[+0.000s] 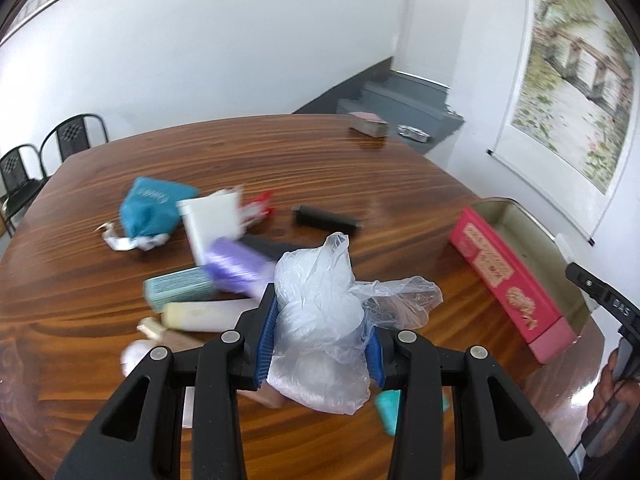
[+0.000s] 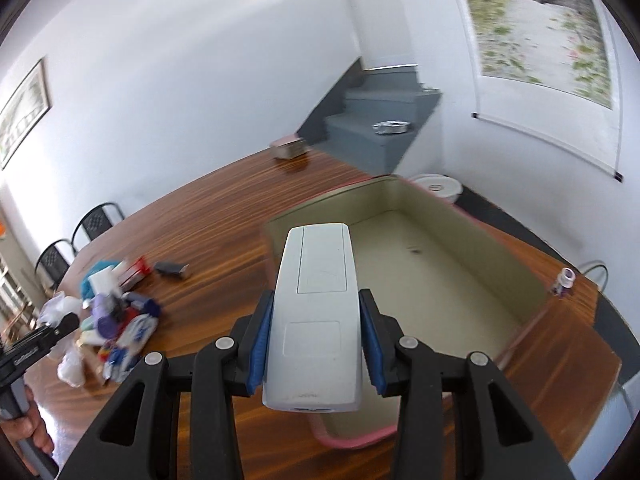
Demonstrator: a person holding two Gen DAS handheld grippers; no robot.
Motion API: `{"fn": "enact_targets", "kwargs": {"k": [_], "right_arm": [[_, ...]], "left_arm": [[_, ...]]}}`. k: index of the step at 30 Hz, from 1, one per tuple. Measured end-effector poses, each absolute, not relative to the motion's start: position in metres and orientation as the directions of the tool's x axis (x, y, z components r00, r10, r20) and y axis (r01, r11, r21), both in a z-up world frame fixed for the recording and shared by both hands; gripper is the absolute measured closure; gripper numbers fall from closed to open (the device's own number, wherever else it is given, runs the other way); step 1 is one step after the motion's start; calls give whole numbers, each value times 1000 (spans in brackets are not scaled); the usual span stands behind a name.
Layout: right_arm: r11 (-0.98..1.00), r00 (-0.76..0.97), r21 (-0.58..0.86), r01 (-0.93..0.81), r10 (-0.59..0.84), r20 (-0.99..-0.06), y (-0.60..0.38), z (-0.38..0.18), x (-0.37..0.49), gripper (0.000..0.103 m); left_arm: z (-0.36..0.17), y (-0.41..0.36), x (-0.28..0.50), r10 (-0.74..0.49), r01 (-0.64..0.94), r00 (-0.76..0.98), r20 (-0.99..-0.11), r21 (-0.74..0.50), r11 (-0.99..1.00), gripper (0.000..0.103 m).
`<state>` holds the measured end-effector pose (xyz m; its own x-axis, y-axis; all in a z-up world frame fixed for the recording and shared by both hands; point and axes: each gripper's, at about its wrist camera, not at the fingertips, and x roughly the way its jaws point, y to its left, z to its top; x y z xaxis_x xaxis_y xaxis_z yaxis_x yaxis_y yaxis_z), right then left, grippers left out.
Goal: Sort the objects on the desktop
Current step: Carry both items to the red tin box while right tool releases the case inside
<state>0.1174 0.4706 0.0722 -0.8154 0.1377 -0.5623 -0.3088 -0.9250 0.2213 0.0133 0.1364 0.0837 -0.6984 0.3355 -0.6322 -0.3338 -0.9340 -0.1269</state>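
My left gripper [image 1: 320,340] is shut on a crumpled clear plastic bag [image 1: 320,312], held above the wooden table [image 1: 320,160]. Behind it lies a pile of small items: a teal pouch [image 1: 154,210], a white box [image 1: 212,224], a purple pack [image 1: 236,264] and a black bar [image 1: 326,220]. The pink tin box [image 1: 516,280] stands open to the right. My right gripper [image 2: 316,340] is shut on a white remote control [image 2: 316,320], back side up, over the near-left end of the pink tin box [image 2: 420,280], whose inside is bare.
A small box [image 2: 289,148] sits at the table's far edge. A little bottle [image 2: 564,280] stands right of the tin. Black chairs [image 1: 48,152] stand at the left, grey stairs [image 2: 380,120] behind. A hand [image 2: 24,432] holds the other gripper at the lower left.
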Motion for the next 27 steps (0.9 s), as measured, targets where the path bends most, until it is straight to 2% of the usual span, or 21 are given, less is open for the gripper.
{"fn": "enact_targets", "kwargs": {"k": [14,27], "right_arm": [[-924,-811,224,-308,132,-570,514,56,117,59],[-932,-815,225,-284,111,-569,528,53,113,59]], "left_arm": [[88,241,16,404,-468,-638,-655,-86,-880,62],[93,305,15,465,-551,-596,-655,-88,-830,62]]}}
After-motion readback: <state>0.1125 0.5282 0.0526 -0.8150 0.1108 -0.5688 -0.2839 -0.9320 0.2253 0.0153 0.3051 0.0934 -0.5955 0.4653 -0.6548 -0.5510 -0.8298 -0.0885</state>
